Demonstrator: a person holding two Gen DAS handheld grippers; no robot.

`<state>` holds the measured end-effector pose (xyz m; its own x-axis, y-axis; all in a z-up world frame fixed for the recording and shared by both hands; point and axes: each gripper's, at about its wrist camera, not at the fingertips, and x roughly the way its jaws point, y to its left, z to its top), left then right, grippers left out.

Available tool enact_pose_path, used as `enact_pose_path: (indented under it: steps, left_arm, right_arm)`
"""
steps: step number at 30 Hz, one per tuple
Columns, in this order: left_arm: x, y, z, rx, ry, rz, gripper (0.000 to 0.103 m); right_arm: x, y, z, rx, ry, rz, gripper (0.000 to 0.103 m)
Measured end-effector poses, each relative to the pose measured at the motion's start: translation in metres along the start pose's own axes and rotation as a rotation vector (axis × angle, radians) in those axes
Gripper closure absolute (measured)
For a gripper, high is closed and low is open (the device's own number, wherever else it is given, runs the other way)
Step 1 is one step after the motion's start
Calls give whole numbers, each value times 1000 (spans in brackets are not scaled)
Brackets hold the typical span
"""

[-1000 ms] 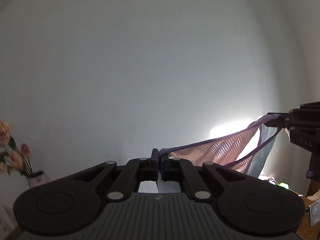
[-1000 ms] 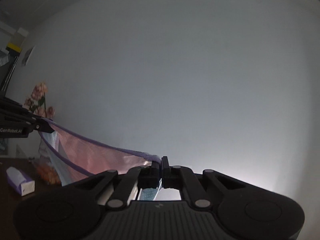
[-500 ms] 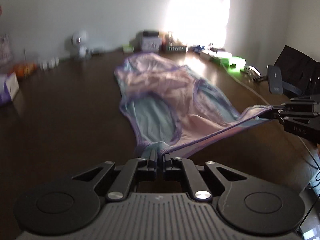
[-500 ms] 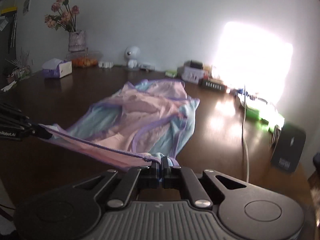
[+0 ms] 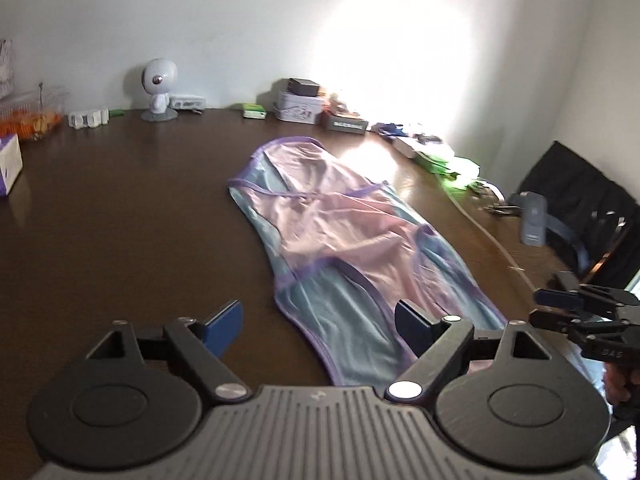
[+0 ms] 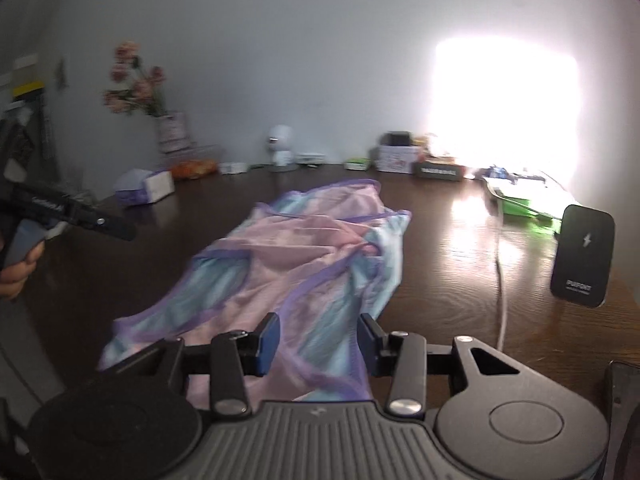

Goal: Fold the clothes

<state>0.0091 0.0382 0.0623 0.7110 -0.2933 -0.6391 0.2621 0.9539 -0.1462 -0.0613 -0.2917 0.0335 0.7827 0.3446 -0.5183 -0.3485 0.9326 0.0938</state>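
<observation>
Releasing: your left gripper point(image 5: 318, 326) and right gripper point(image 6: 316, 342) have just been opening, both empty | garment point(image 5: 340, 248) lies spread on table point(image 5: 120, 220) (flat, for folding)

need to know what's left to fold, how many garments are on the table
1: a pink and light blue garment with purple trim, spread flat along the dark wooden table, its near edge just ahead of both open claws. No other clothing shows; anything behind the cameras is unseen.

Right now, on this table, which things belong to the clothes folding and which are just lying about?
Part of the job:
- garment, pink and blue, spread on the table
- left gripper, open, jaws just opened, nothing between them
- right gripper, open, just released

Just lying about:
- tissue box
- flower vase
- white figurine
- tin box
- black charger
- white cable
</observation>
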Motion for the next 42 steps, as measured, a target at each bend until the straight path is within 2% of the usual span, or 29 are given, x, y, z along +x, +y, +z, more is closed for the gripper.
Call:
enact_pose_path:
  steps: [2, 3, 4, 8, 10, 12, 14, 15, 16, 17, 18, 19, 22, 25, 26, 29, 31, 34, 38, 40, 41, 42]
  left_arm:
    - [34, -2, 26, -2, 0, 32, 19]
    - [50, -2, 40, -2, -5, 38, 19]
    - [67, -1, 53, 5, -2, 53, 19]
    - [136, 7, 90, 18, 31, 163, 19]
    - [170, 15, 101, 9, 62, 225, 19]
    - [193, 21, 105, 13, 70, 247, 19]
    - [209, 22, 105, 17, 85, 257, 27]
    - [211, 20, 102, 26, 73, 248, 41]
    - [212, 18, 99, 36, 58, 239, 61]
    - [211, 14, 96, 52, 43, 223, 71]
    - [208, 10, 94, 77, 43, 213, 93]
    - [205, 6, 91, 103, 45, 231, 96]
    - [191, 0, 78, 158, 43, 290, 97]
    - [163, 11, 59, 134, 48, 333, 98]
    - [150, 16, 51, 111, 51, 345, 98]
    - [108, 27, 23, 72, 60, 391, 98]
    - [81, 30, 2, 64, 64, 426, 98]
    - [42, 37, -25, 29, 70, 468, 98]
    - [-11, 40, -61, -41, 87, 495, 98]
    - [-34, 34, -74, -72, 119, 450, 97]
    - [-44, 32, -78, -82, 135, 411, 96]
    - [-54, 29, -82, -92, 151, 358, 92]
  right_arm:
    - [33, -6, 7, 27, 54, -102, 66]
    - [43, -8, 9, 30, 71, -125, 74]
    - [52, -9, 11, 32, 88, -145, 76]
    - [68, -7, 7, 26, 119, -133, 78]
    - [72, -2, 5, 17, 130, -134, 80]
    - [73, 2, 4, 1, 135, -145, 80]
    - [71, 7, 3, -13, 134, -151, 80]
    - [71, 8, 2, -23, 132, -153, 80]
    - [70, 10, 1, -29, 129, -156, 80]
    - [70, 10, 1, -32, 128, -156, 80]
    - [70, 10, 1, -34, 127, -156, 80]
    - [70, 9, 1, -35, 127, -153, 80]
    - [72, 5, 4, -33, 129, -172, 80]
    - [68, 2, 7, -31, 126, -230, 80]
    - [64, 6, 9, -36, 114, -203, 80]
    - [49, 21, 14, -30, 98, -17, 79]
    - [51, 39, 15, -44, 125, 104, 79]
    - [64, 65, 8, -106, 191, 168, 82]
    - [77, 60, 5, -191, 188, 115, 81]
    - [88, 42, 14, -196, 193, 39, 74]
    - [97, 33, 20, -186, 193, -7, 69]
    - [104, 25, 26, -167, 200, -60, 70]
